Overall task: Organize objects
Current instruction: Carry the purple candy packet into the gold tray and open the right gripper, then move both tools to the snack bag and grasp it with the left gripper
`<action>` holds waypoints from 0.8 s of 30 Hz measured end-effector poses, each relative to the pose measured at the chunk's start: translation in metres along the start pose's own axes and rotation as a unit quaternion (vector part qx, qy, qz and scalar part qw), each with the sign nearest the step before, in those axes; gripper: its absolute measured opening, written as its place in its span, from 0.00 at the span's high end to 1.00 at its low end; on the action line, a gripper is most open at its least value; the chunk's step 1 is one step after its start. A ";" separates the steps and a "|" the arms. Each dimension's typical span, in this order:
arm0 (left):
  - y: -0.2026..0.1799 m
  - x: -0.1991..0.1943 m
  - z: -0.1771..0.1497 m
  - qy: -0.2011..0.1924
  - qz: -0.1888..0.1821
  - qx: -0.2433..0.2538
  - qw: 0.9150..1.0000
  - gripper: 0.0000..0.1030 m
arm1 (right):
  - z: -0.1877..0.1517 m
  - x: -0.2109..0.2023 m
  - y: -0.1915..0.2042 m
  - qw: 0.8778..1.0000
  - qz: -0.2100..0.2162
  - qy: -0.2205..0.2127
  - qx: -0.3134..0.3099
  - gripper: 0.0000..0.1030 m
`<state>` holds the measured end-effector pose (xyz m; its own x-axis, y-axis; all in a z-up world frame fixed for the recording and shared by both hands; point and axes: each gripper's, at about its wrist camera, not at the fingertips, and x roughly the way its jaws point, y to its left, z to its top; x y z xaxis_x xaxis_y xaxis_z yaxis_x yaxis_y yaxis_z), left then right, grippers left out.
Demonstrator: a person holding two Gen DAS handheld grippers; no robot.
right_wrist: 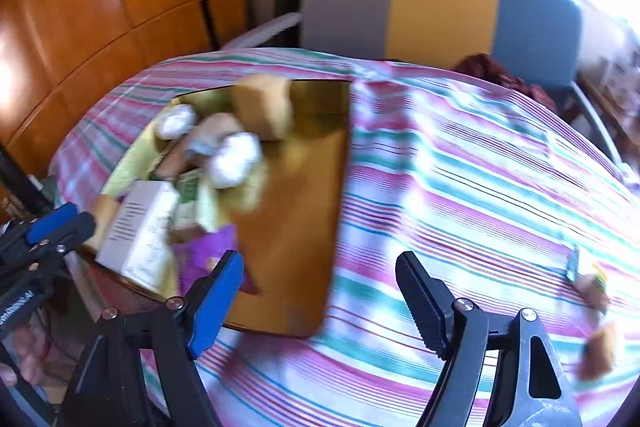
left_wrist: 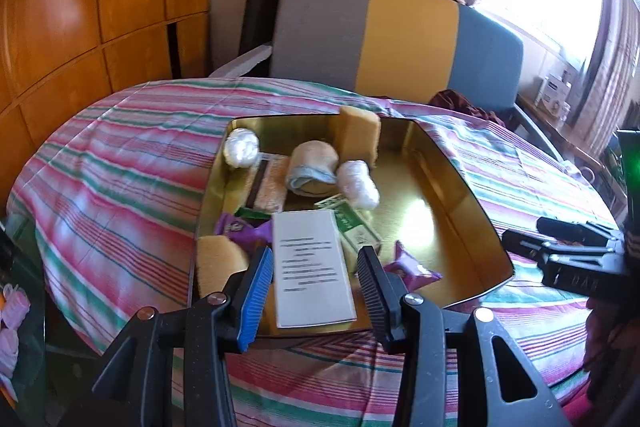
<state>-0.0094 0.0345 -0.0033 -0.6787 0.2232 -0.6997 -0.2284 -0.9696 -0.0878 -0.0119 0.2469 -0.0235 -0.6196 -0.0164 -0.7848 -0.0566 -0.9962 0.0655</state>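
A gold metal tray (left_wrist: 452, 187) (right_wrist: 296, 235) sits on the striped tablecloth and holds a white box (left_wrist: 314, 267) (right_wrist: 140, 231), a green box (left_wrist: 352, 227), purple wrappers (left_wrist: 412, 269), two white plastic-wrapped balls (left_wrist: 240, 147), a rolled bandage (left_wrist: 312, 167) and yellow sponges (left_wrist: 360, 135) (right_wrist: 264, 107). My left gripper (left_wrist: 316, 275) is open, its jaws either side of the white box near end, just above it. My right gripper (right_wrist: 320, 287) is open and empty over the tray's right edge. That view is blurred.
The round table (left_wrist: 120, 163) has a striped cloth. A grey, yellow and blue chair back (left_wrist: 400, 39) stands behind it. Small brownish items (right_wrist: 596, 319) lie at the table's right edge. Wooden cabinets (left_wrist: 80, 7) are on the left. The right gripper shows at the right (left_wrist: 576, 251).
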 end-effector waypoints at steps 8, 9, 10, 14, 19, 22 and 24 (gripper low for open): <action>-0.036 0.000 0.006 -0.001 -0.022 0.045 0.999 0.57 | -0.012 -0.022 -0.082 0.996 -0.069 0.006 0.063 0.23; -0.040 0.000 0.006 -0.001 -0.025 0.050 0.998 0.57 | -0.013 -0.026 -0.095 0.994 -0.081 0.008 0.072 0.23; -0.046 0.001 0.007 -0.001 -0.028 0.056 0.998 0.57 | -0.014 -0.029 -0.106 0.993 -0.090 0.009 0.081 0.22; -0.066 0.002 0.010 -0.002 -0.042 0.082 0.996 0.57 | -0.022 -0.044 -0.150 0.986 -0.127 0.011 0.112 0.19; -0.095 0.007 0.015 0.001 -0.057 0.110 0.992 0.57 | -0.036 -0.059 -0.212 0.972 -0.173 0.014 0.160 0.17; -0.113 0.009 0.016 0.002 -0.065 0.127 0.990 0.57 | -0.050 -0.063 -0.247 0.959 -0.195 0.013 0.205 0.17; -0.124 0.011 0.017 0.004 -0.072 0.135 0.988 0.57 | -0.065 -0.063 -0.272 0.946 -0.199 0.011 0.256 0.17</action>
<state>0.0001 0.1584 0.0119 -0.6208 0.3546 -0.6992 -0.5003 -0.8658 0.0051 0.0934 0.5130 -0.0314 -0.4524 0.3443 -0.8226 -0.6575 -0.7520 0.0468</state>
